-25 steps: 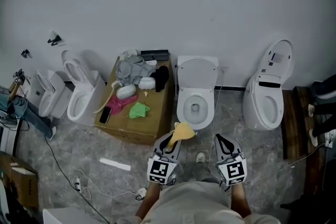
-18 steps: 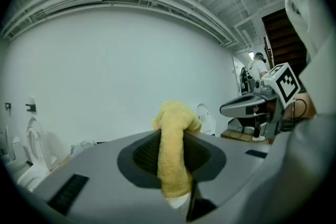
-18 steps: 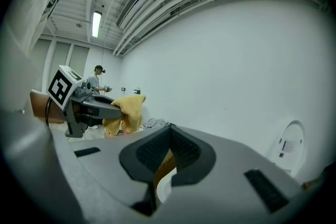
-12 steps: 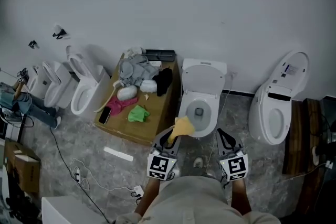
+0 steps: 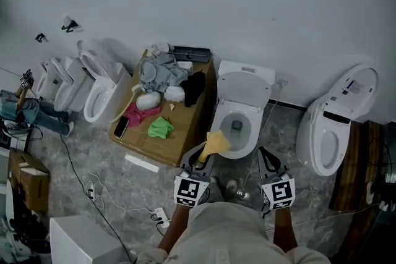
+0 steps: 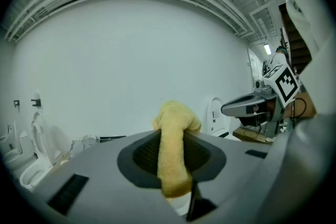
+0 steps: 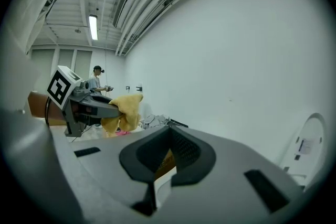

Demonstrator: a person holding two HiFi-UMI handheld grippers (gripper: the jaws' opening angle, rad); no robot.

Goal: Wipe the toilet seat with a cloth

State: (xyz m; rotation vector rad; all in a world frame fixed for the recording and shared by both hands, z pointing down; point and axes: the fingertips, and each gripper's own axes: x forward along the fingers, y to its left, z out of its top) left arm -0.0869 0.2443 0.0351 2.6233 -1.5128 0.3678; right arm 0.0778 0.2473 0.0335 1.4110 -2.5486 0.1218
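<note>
A white toilet (image 5: pixel 237 125) stands against the wall with its lid (image 5: pixel 246 85) raised and the seat ring down around the bowl. My left gripper (image 5: pixel 202 156) is shut on a yellow cloth (image 5: pixel 216 141), which hangs just above the seat's front left edge. In the left gripper view the cloth (image 6: pixel 173 150) is bunched between the jaws. My right gripper (image 5: pixel 266 159) hovers at the toilet's front right, jaws together and holding nothing. The right gripper view shows its shut jaws (image 7: pixel 169 134) and the cloth (image 7: pixel 125 109) off to the left.
A cardboard box (image 5: pixel 180 144) left of the toilet carries clothes, a green rag (image 5: pixel 162 128) and a phone (image 5: pixel 121 127). More toilets stand at left (image 5: pixel 98 99) and right (image 5: pixel 331 128). Cables and a power strip (image 5: pixel 159 216) lie on the floor. A wooden bench (image 5: pixel 354 165) is at the right.
The head camera has shifted, so the toilets sit further right and the box more central. Both grippers keep their pose in front of the toilet; the left still holds the cloth.
</note>
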